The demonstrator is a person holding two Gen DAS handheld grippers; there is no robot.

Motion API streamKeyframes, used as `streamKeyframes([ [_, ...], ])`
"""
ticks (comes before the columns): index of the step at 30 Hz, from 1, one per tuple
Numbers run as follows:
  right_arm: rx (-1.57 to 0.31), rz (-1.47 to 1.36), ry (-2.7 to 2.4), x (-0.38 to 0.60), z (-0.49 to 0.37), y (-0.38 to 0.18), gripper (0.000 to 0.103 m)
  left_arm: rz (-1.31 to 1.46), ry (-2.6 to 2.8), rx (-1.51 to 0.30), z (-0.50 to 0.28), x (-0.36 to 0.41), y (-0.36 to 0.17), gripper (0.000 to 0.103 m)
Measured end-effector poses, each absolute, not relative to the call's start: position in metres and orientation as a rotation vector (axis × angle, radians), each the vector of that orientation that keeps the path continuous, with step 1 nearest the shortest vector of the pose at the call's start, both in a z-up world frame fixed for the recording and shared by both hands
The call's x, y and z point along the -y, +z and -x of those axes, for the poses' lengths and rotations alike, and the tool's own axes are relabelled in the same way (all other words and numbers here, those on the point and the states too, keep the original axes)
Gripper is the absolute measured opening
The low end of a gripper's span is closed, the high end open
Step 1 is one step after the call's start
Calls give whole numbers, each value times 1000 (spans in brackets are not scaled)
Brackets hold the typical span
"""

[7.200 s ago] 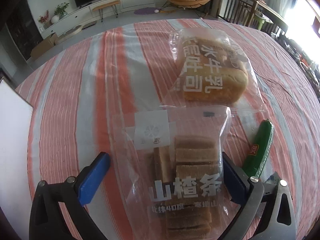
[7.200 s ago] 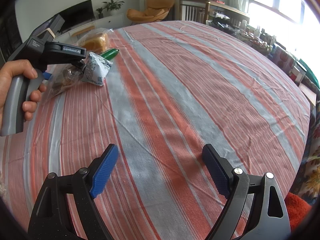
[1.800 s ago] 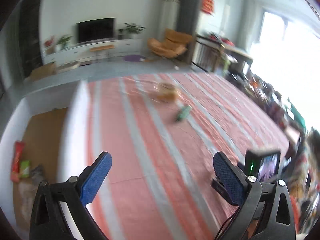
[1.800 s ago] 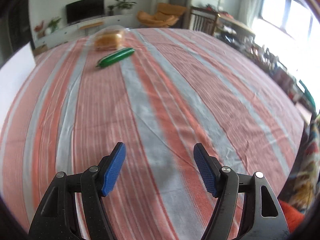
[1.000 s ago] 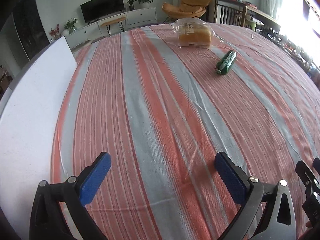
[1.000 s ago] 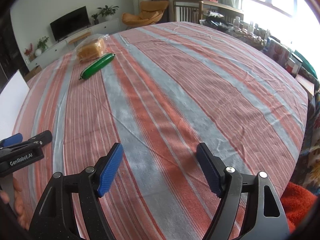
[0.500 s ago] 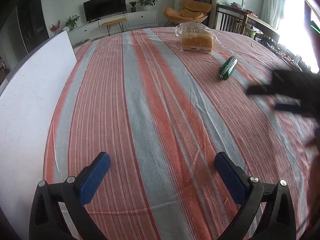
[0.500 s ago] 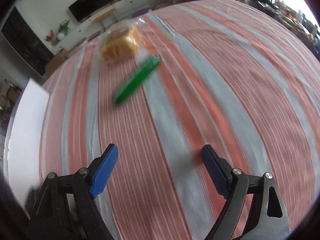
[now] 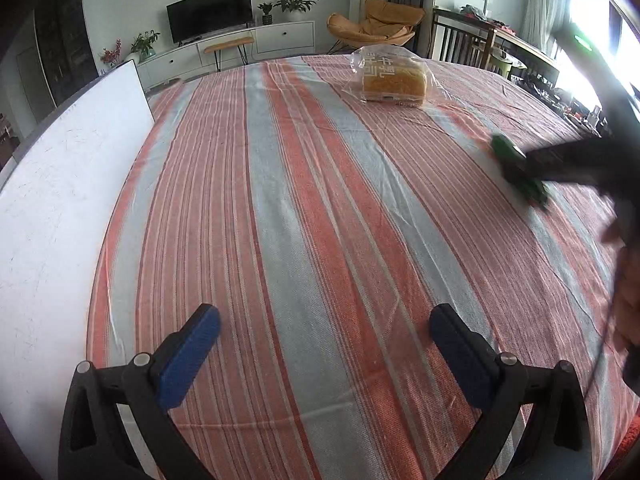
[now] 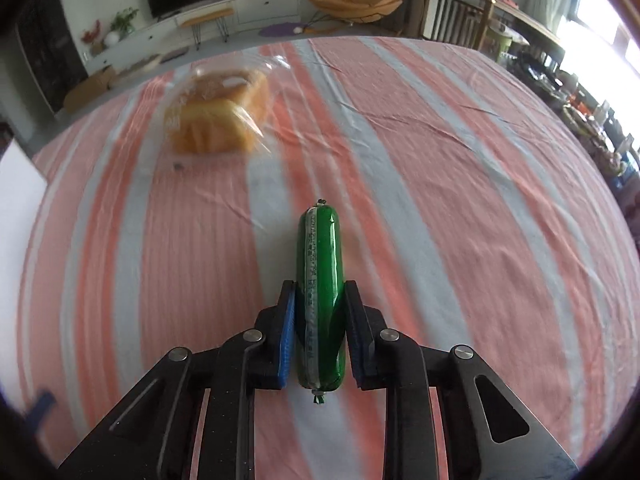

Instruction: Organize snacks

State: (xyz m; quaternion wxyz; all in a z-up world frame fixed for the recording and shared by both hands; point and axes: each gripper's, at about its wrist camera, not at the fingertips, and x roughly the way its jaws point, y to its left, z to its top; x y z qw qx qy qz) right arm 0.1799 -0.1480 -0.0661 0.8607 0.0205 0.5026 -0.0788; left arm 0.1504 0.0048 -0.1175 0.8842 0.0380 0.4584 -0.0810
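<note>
A green sausage stick (image 10: 320,264) lies lengthwise between the blue pads of my right gripper (image 10: 319,286). The jaws are closing and the pads press on its sides, just above the striped tablecloth (image 10: 440,200). In the left wrist view the same sausage (image 9: 506,152) shows blurred at the right, under the dark right gripper body (image 9: 568,164). A bagged loaf of bread (image 10: 218,120) sits farther back on the table, and the left wrist view shows this loaf (image 9: 394,80) too. My left gripper (image 9: 324,320) is open over the cloth with nothing between its fingers.
A white box wall (image 9: 60,200) runs along the table's left side, and the right wrist view catches its edge (image 10: 16,184). A hand (image 9: 628,280) is at the right edge. Beyond the table are a TV unit, chairs and a cluttered side table.
My right gripper has swung over to the green sausage and its jaws have gone from wide open to closed around it. The left gripper has stayed in place.
</note>
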Motion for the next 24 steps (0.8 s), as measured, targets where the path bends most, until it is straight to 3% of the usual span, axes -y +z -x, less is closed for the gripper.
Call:
streamKeyframes([
  [10,-965,-94,-189,201,-123,-64,25,-79,-168,-953,-151,-5,-118,103],
  [13,-924,-104,-184,196,-125,-67,33,-79,-168,-953,-151,-5,-118,103],
  [18,-889,-62,-175,190,-127,-71,55,-79,-168,-952,-151,-6,-118,103],
  [24,-895,-69,-200,194,-127,-72,65,-77,-166,-953,-150,-6,-117,103],
])
